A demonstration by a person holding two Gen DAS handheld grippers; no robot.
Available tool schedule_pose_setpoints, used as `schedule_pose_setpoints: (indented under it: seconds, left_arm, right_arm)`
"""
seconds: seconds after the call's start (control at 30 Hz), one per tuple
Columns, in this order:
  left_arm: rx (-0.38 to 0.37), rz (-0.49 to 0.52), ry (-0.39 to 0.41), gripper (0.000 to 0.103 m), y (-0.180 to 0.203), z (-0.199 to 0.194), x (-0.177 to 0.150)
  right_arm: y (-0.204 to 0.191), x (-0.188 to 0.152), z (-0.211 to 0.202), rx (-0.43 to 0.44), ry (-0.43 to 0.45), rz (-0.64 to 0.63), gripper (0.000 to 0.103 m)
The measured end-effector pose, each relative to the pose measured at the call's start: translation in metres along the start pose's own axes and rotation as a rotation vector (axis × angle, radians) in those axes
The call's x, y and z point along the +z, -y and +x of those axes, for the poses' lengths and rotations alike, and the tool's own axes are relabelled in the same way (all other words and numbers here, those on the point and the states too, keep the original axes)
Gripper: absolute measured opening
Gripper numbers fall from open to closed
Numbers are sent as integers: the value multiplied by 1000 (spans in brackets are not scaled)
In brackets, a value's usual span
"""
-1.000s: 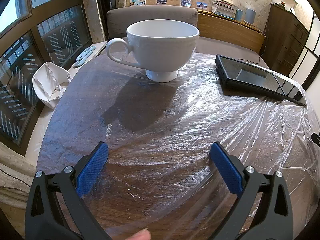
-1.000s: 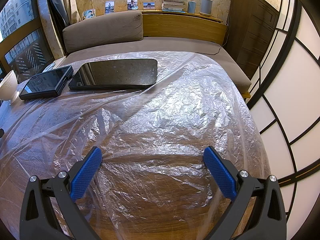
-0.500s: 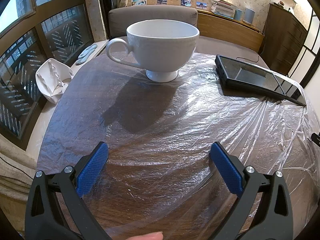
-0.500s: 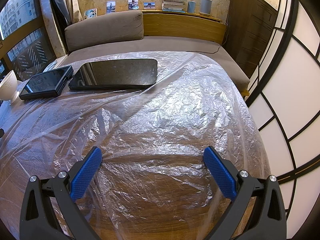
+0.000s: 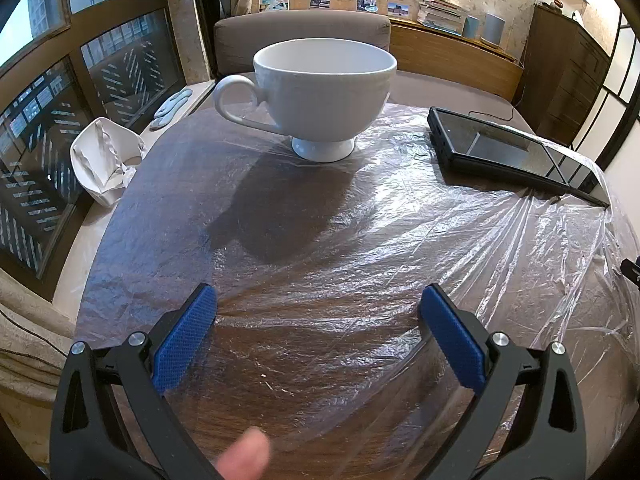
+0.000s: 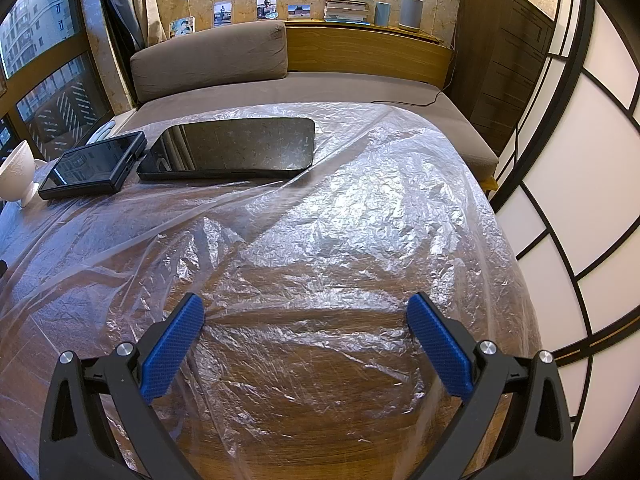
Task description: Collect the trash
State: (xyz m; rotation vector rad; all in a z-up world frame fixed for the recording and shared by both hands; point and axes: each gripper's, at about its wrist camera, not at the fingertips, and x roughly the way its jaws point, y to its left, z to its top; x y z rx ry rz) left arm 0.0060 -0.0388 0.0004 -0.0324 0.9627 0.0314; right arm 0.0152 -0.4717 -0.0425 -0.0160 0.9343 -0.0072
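Note:
A thin clear plastic sheet (image 5: 400, 208) covers the round wooden table; it also shows in the right wrist view (image 6: 340, 216), wrinkled and bunched. My left gripper (image 5: 318, 300) is open and empty, low over the sheet near the table's front edge. My right gripper (image 6: 306, 308) is open and empty, low over the crinkled sheet. A white crumpled paper container (image 5: 102, 160) lies off the table's left edge by the window.
A white footed cup (image 5: 324, 92) stands on the sheet ahead of the left gripper. A black tablet (image 6: 96, 166) and a larger black tablet (image 6: 232, 148) lie at the far side. A brown sofa (image 6: 280, 84) stands behind the table. A fingertip (image 5: 244, 456) shows at bottom.
The left gripper has shifted slightly, so the white container sits a little further right in view. A fingertip has risen into the bottom of the left view. The right view is unchanged.

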Motion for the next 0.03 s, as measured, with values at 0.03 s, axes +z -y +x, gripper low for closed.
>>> schedule_pose_setpoints:
  seconds: [0.03]
  left_arm:
    - [0, 0, 0, 102, 0, 0, 0]
  right_arm:
    - [0, 0, 0, 0, 0, 0, 99]
